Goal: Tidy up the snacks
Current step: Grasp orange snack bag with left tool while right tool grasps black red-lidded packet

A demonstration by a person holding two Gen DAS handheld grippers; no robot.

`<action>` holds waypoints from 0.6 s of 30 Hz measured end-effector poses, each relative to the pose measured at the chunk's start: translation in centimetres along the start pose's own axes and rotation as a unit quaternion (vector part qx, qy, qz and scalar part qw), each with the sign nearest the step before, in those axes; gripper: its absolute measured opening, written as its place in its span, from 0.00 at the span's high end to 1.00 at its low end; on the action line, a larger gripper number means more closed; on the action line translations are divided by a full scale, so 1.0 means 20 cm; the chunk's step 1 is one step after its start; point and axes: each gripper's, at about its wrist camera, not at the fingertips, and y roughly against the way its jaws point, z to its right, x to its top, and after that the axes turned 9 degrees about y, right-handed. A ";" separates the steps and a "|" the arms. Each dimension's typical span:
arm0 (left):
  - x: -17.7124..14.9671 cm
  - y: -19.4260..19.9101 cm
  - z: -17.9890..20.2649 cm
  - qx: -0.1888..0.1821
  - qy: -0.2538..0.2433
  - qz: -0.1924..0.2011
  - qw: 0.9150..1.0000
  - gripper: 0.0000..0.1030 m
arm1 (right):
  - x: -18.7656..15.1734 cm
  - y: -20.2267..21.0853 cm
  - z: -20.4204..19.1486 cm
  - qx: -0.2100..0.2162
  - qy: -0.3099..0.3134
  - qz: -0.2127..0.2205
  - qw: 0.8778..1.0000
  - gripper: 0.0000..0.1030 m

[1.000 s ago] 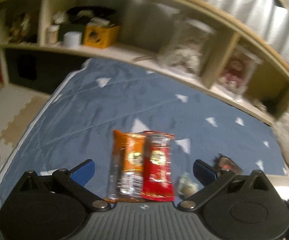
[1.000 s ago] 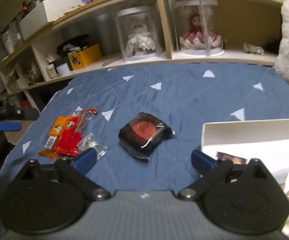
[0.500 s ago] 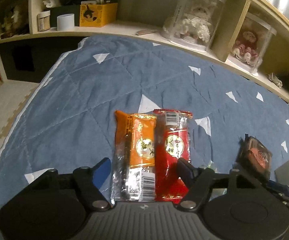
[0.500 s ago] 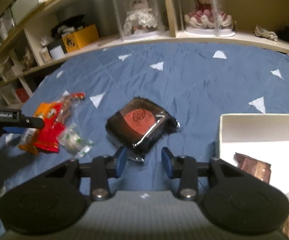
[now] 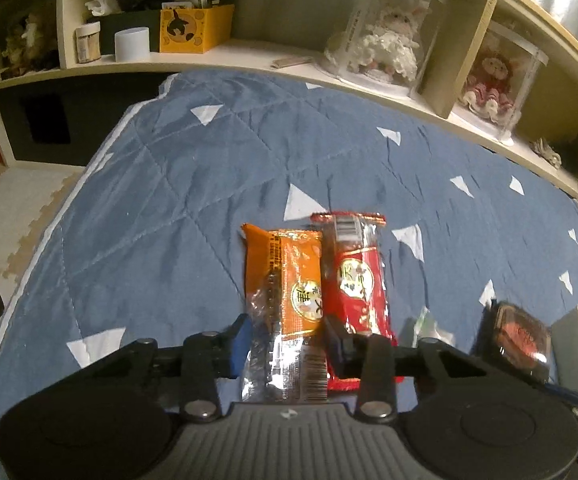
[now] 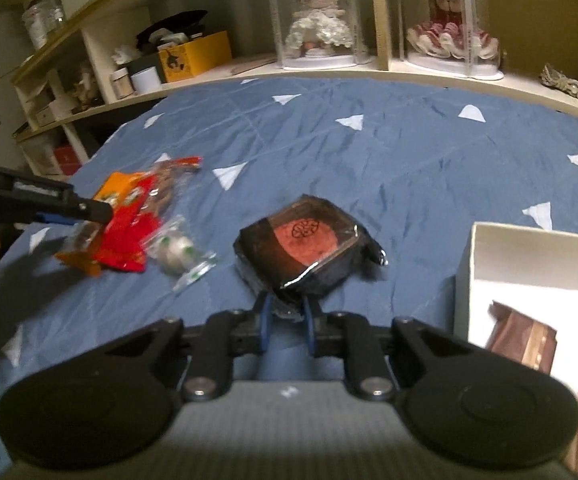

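Note:
My left gripper (image 5: 289, 338) is shut on the near end of an orange snack packet (image 5: 289, 296) lying on the blue quilt (image 5: 193, 184). A red snack packet (image 5: 357, 280) lies against its right side. My right gripper (image 6: 286, 319) is shut on the near corner of a black wrapped cake with a red round top (image 6: 307, 246). The left gripper (image 6: 55, 206) also shows at the left of the right wrist view, over the orange and red packets (image 6: 125, 224). A small clear-wrapped sweet (image 6: 179, 250) lies between the packets and the cake.
A white box (image 6: 529, 264) stands at the right with a brown wrapped snack (image 6: 523, 340) inside. A wooden shelf (image 5: 249, 52) with two doll cases (image 6: 317, 16), a yellow box (image 5: 195, 28) and jars runs along the far edge. The quilt's left edge drops to a floor mat (image 5: 13, 208).
Both grippers have closed from wide open: the left onto the orange packet, the right onto the black cake. Both moved forward and lower toward their snacks.

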 end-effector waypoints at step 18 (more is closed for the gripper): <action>-0.09 0.15 -0.10 0.005 -0.066 -0.069 0.995 0.59 | -0.22 0.26 -0.34 0.077 0.038 -0.082 0.993 0.81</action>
